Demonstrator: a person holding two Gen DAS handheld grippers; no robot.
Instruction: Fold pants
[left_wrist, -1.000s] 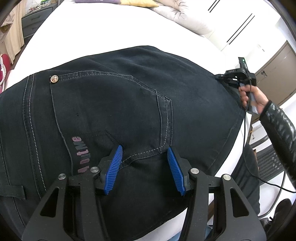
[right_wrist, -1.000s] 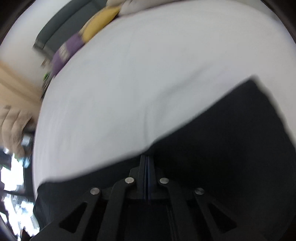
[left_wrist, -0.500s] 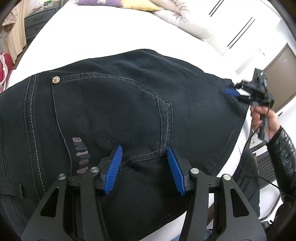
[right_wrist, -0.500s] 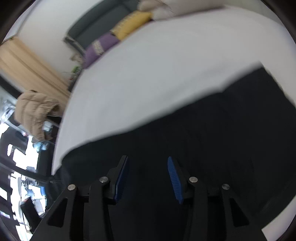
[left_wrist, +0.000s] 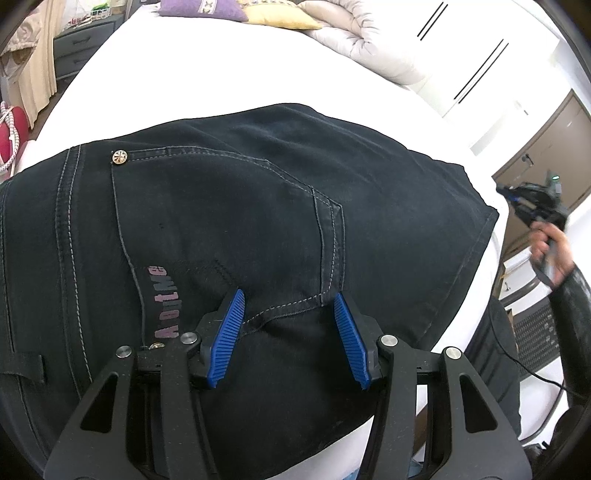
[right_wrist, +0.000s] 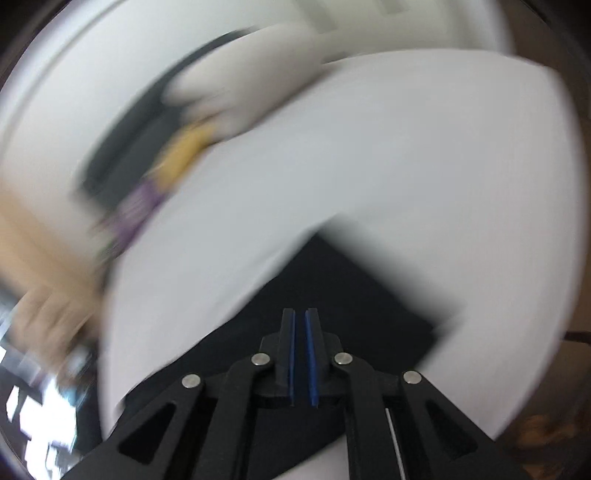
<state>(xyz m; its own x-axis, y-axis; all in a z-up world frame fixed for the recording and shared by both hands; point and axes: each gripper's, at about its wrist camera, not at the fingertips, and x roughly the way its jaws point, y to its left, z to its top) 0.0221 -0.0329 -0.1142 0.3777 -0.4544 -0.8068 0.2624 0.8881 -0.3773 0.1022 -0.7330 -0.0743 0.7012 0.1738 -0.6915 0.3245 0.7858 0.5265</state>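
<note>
Left gripper (left_wrist: 288, 299) sits low over the pants (left_wrist: 229, 206), fingers spread wide with blue pads (left_wrist: 231, 336) straddling the back-pocket corner seam, nothing pinched between them. Right gripper (right_wrist: 300, 317) has its fingers nearly together with only a thin slit between the pads, empty, tips over a dark corner of the pants; its view is motion-blurred. In the left view it's off the pants' right edge, raised, held in the right hand (left_wrist: 552, 247), dark sleeve on the forearm.

Pinkish letters reading roughly "AoutMe" run up the black denim pants (left_wrist: 258, 206) at lower left of the left wrist frame.
</note>
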